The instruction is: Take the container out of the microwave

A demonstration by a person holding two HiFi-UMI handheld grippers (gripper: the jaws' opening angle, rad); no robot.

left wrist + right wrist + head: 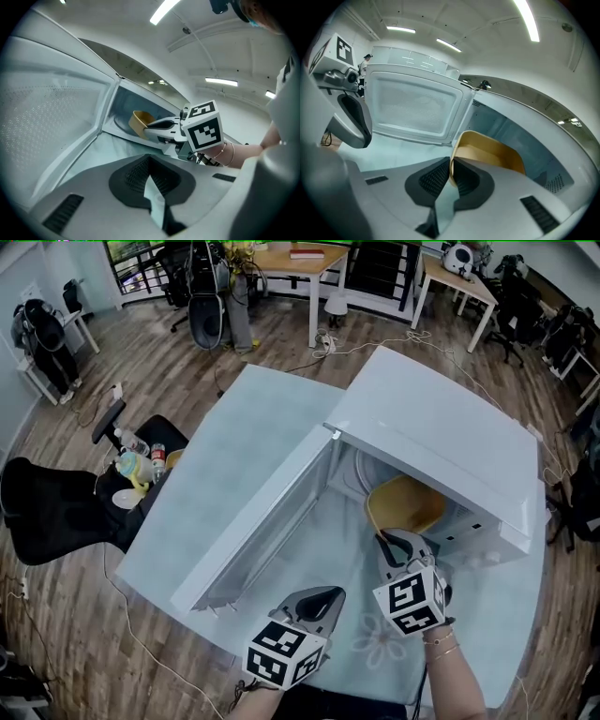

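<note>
The white microwave point(441, 432) stands on a pale table point(234, 427) with its door point(267, 517) swung wide open to the left. Inside sits a yellow container point(408, 504), tilted slightly. My right gripper point(384, 542) reaches into the cavity and is shut on the container's near rim point(451, 164); the rim runs between the pads. From the left gripper view I see the container point(139, 123) and the right gripper point(150, 130) at the cavity mouth. My left gripper point(323, 598) hovers over the table in front of the door, jaws together and holding nothing.
A black office chair point(56, 512) stands left of the table, with bottles and cups point(141, 465) on a seat beside it. Wooden desks point(300, 263) and cables point(328, 343) lie farther back on the wood floor.
</note>
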